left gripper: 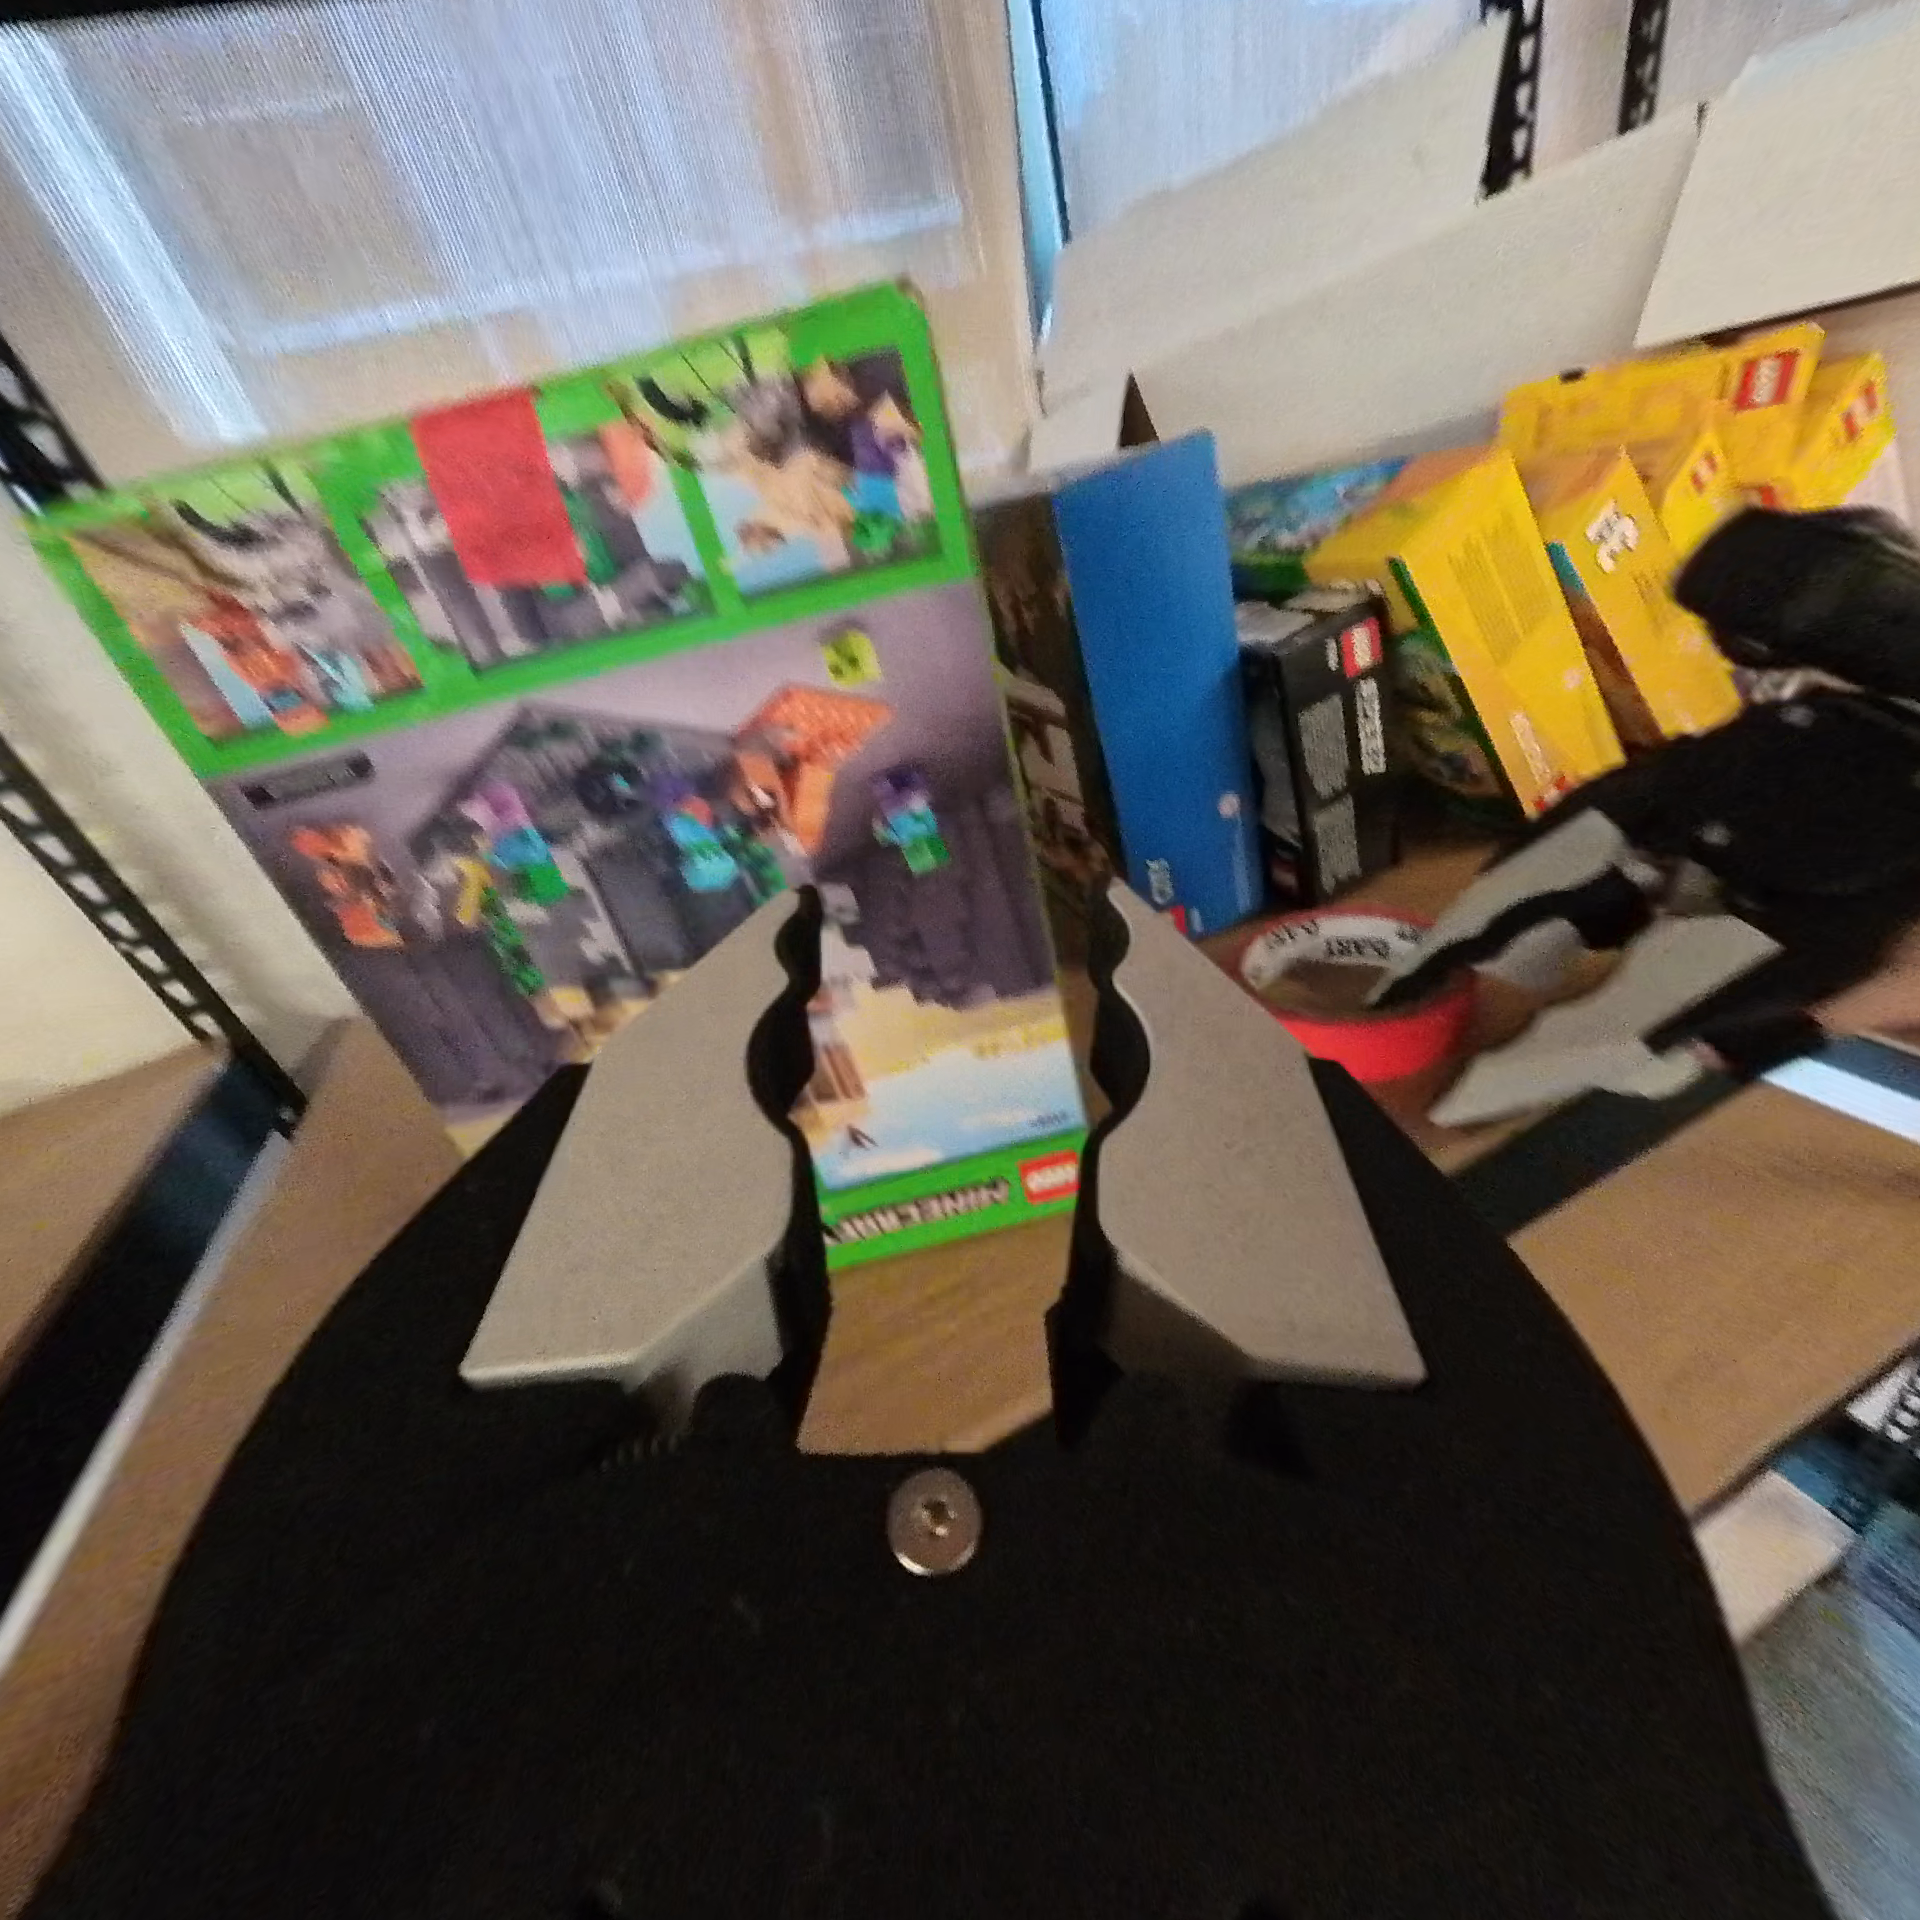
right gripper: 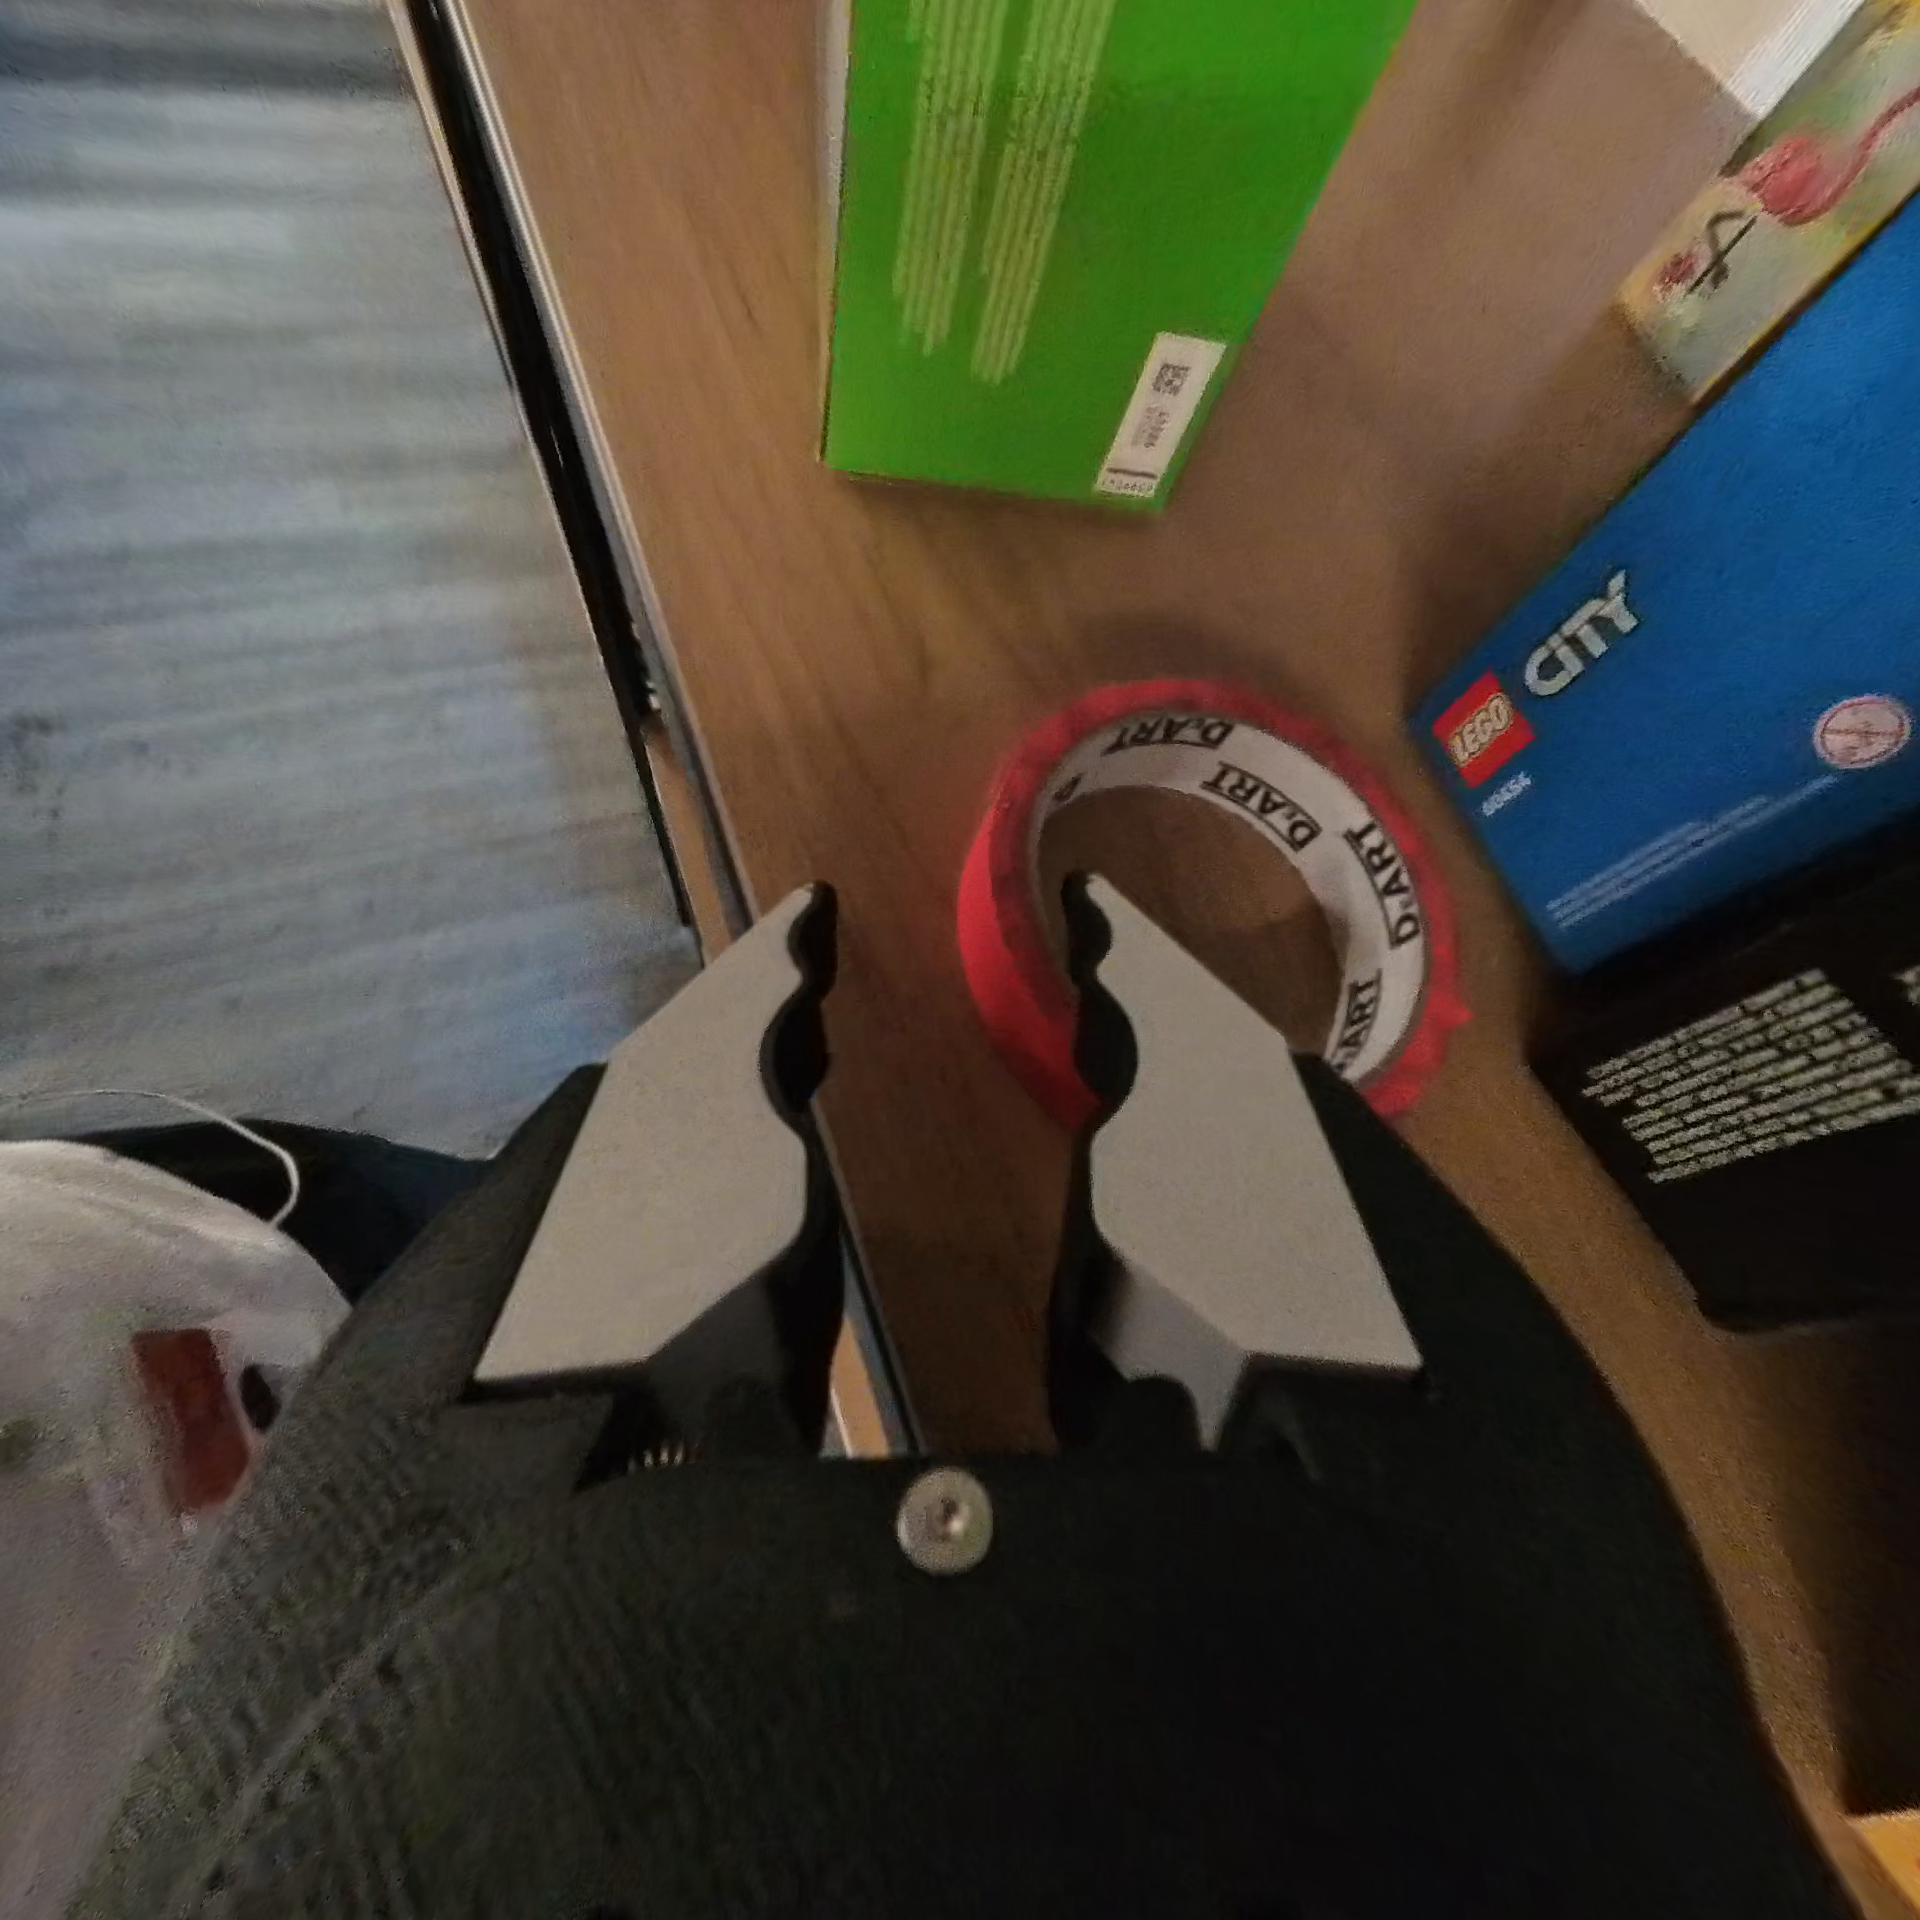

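My left gripper is open and empty, a short way in front of a green toy box that stands upside down on the wooden shelf. My right gripper is open over a red tape roll that lies flat on the shelf. Its right fingertip is in the roll's hole and its left fingertip is outside, so the jaws straddle the roll's near wall. In the left wrist view the right gripper shows at the tape roll.
A blue box and a black box lie right of the tape, with the green box beyond. The shelf's front edge runs to the left. Yellow boxes and white cartons fill the back right. My right fingertips sit around 20 centimetres from my left ones.
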A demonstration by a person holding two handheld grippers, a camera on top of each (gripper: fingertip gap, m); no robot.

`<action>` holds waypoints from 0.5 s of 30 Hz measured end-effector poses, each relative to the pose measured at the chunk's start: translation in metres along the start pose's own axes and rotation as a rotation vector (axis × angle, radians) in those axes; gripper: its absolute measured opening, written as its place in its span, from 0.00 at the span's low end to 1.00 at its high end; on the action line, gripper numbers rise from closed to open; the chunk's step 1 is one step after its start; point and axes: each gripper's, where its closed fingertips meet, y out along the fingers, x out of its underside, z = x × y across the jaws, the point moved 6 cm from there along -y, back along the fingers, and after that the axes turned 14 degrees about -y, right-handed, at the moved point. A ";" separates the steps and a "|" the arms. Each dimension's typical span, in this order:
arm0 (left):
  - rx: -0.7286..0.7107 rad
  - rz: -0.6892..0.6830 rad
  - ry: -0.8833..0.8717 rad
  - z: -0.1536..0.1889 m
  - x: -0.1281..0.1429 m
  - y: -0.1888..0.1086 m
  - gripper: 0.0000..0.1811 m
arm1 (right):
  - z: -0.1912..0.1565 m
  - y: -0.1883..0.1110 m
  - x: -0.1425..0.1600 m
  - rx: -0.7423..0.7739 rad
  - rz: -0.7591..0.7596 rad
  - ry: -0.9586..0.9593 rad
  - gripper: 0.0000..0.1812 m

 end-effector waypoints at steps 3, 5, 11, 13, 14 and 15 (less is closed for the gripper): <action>0.018 -0.036 -0.040 0.012 0.023 -0.009 0.26 | 0.003 0.004 -0.004 0.016 -0.043 -0.049 0.15; 0.027 -0.056 -0.091 0.017 0.039 -0.014 0.24 | 0.001 0.003 -0.005 0.036 -0.045 -0.140 0.09; 0.150 -0.142 -0.369 0.045 0.087 -0.015 0.28 | -0.040 -0.017 -0.018 0.206 0.231 -0.656 0.05; 0.233 -0.187 -0.395 0.062 0.097 -0.013 0.30 | -0.064 -0.023 -0.024 0.204 0.395 -0.792 0.05; 0.282 -0.198 -0.425 0.070 0.099 -0.011 0.30 | -0.073 -0.024 -0.028 0.201 0.456 -0.812 0.05; 0.348 -0.195 -0.479 0.076 0.098 -0.010 0.31 | -0.080 -0.026 -0.033 0.191 0.503 -0.803 0.05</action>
